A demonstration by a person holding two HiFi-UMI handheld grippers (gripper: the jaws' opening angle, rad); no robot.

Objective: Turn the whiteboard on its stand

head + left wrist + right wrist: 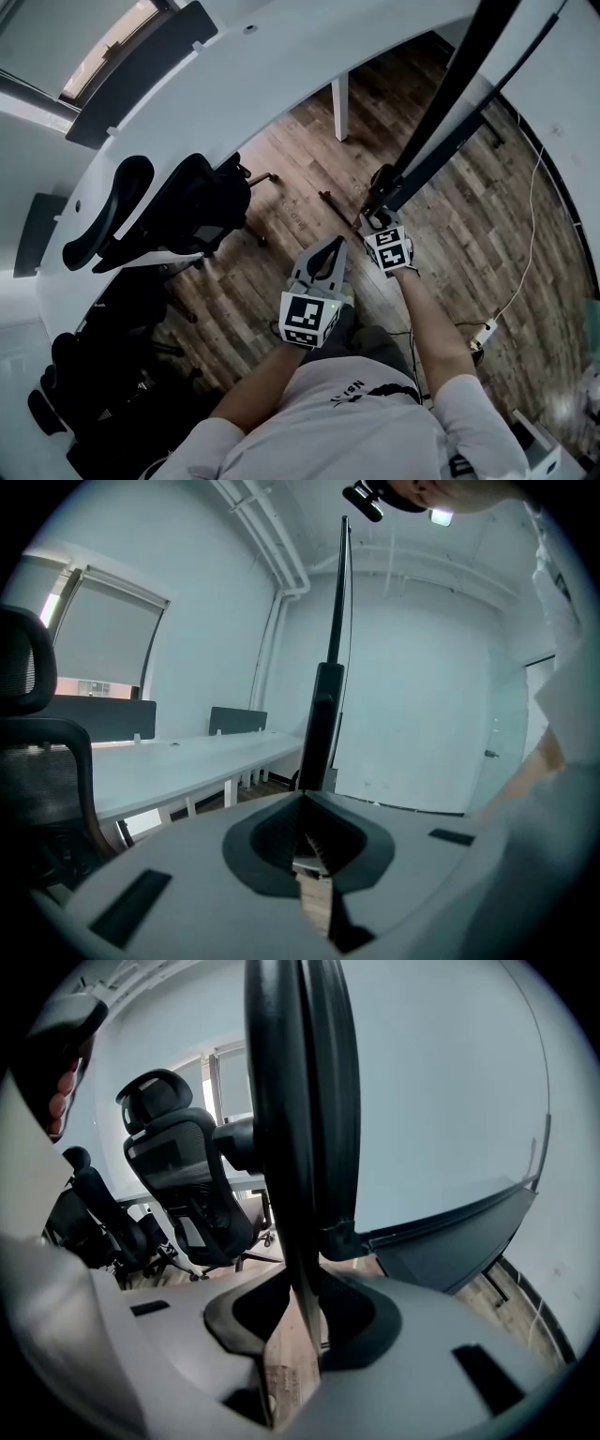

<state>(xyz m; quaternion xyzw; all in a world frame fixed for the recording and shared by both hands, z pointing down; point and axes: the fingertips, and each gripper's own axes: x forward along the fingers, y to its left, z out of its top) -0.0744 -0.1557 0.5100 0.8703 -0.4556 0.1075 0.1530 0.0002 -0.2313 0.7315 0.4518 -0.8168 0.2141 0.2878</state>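
Person's grey shirt [347, 422] at the bottom of the head view, both bare forearms reaching forward from it over the wooden floor [300, 187]

Left tool [333, 246], held above the floor just beside the right one and apart from the board: jaws drawn together to a point, nothing between them; its own view looks at the whiteboard edge-on, a short way ahead

Right tool [380, 217], a little farther out, set against the foot of the board's frame: in its own view the jaws stand wide, with the thin edge of the black upright [281, 1129] running down between them; the edge lies against the inner side of the right jaw, while floor shows through the gap on the left side, so the pads do not clamp it

Whiteboard [454, 75], upright on its stand directly ahead of the person, seen nearly edge-on from above; its pale face and the tray along its lower edge lie to the right of the upright

Thin cable [525, 253] on the floor to the right of the stand

Black office chairs [187, 202] to the left, pushed against the long curved white table [281, 84], well apart from the board
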